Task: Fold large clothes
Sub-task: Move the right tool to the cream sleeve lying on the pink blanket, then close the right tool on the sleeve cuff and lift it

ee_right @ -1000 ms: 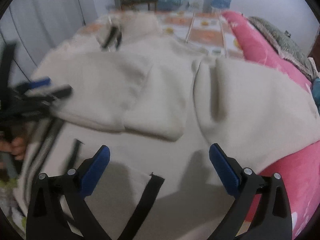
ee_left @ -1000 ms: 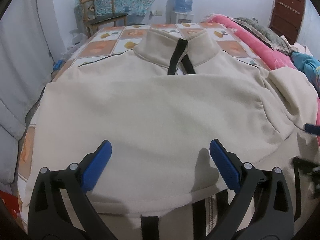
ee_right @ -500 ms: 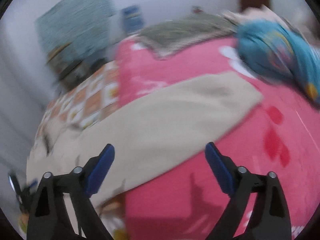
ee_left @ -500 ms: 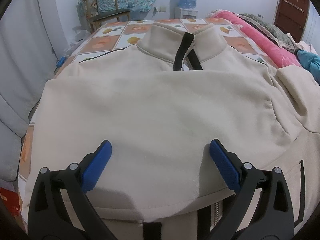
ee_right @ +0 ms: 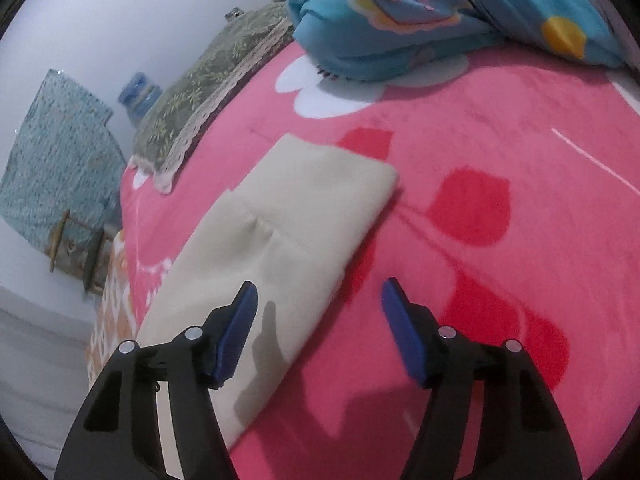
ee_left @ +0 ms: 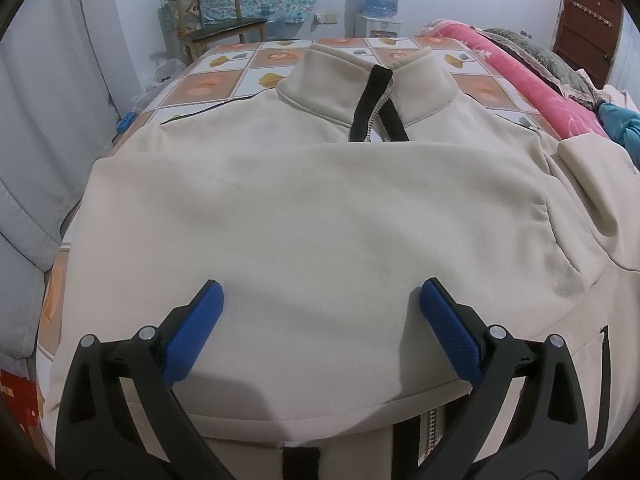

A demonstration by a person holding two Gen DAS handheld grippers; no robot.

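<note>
jacket [ee_left: 320,220] hem cut off below, sleeve [ee_right: 280,248] shoulder end hidden

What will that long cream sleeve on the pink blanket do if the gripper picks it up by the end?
The sleeve lies flat and soft, so it will probably droop and trail. It looks thick and fleecy, likely easy to pinch. The right gripper, jaws closing, holds nothing yet.

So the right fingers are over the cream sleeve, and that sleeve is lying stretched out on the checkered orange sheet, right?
Not quite. In the right wrist view the cream sleeve lies stretched out on the pink blanket, not the checkered sheet. The right gripper is over it, closing, with nothing clamped.
</note>
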